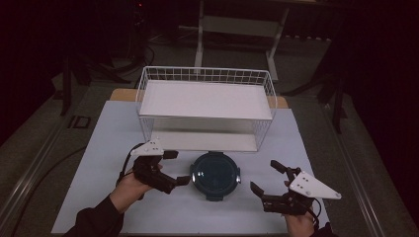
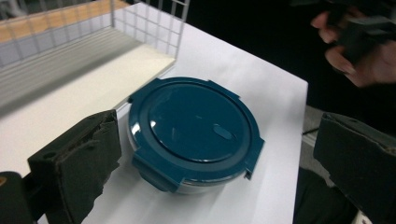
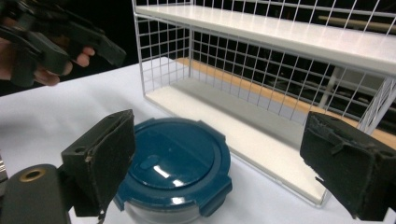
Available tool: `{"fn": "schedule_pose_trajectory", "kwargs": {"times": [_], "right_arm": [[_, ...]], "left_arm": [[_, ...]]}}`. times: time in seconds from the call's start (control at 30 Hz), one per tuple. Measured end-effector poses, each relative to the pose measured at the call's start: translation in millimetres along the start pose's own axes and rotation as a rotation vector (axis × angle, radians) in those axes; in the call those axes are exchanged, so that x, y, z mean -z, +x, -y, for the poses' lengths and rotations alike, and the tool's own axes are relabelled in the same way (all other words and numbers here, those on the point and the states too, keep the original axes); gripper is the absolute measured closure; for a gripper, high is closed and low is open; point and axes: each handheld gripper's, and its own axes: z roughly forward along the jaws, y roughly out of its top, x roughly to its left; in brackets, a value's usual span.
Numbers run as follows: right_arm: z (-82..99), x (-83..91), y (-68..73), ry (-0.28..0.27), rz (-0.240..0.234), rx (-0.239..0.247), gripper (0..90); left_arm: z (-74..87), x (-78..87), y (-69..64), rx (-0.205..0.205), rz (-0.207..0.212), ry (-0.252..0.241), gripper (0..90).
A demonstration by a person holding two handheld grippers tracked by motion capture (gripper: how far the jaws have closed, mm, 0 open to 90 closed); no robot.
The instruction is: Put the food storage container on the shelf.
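So there's a round container (image 1: 215,175) with a dark teal snap-on lid sitting on the white table (image 1: 99,148), pretty much dead centre near the front edge, right in front of the open lower level of a white wire shelf rack (image 1: 205,106). From the container, the rack sits at 12 o'clock, close but not touching as far as I can tell. The left gripper (image 1: 173,165) is at about 9 o'clock from the container, just beside it, with its jaws spread wide and nothing between them; one tip hangs close to the lid's rim, but I can't say it's touching. In the left gripper view you're looking down on the lid (image 2: 194,128) between the two black pads (image 2: 77,163), and you can see the four clip tabs around the edge plus a small oval bump on top. The right gripper (image 1: 264,177) is over at roughly 4 o'clock, a bit further off, jaws also wide apart and holding nothing. Its own view has the container (image 3: 177,168) low between the pads, with the rack (image 3: 261,60) behind it and the other hand and gripper (image 3: 51,42) up at 10 o'clock. As for writing: no brand, label or text I can read anywhere on the lid, rack or grippers.
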Motion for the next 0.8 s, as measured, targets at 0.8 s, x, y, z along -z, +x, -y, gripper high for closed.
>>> {"fn": "schedule_pose_trajectory", "kwargs": {"times": [0.8], "right_arm": [[-3.6, -22.1, 7.9, 0.077, -0.021, -0.009, 10.1]], "left_arm": [[26.6, -59.0, 56.4, 0.440, 0.024, 0.199, 5.7]]}}
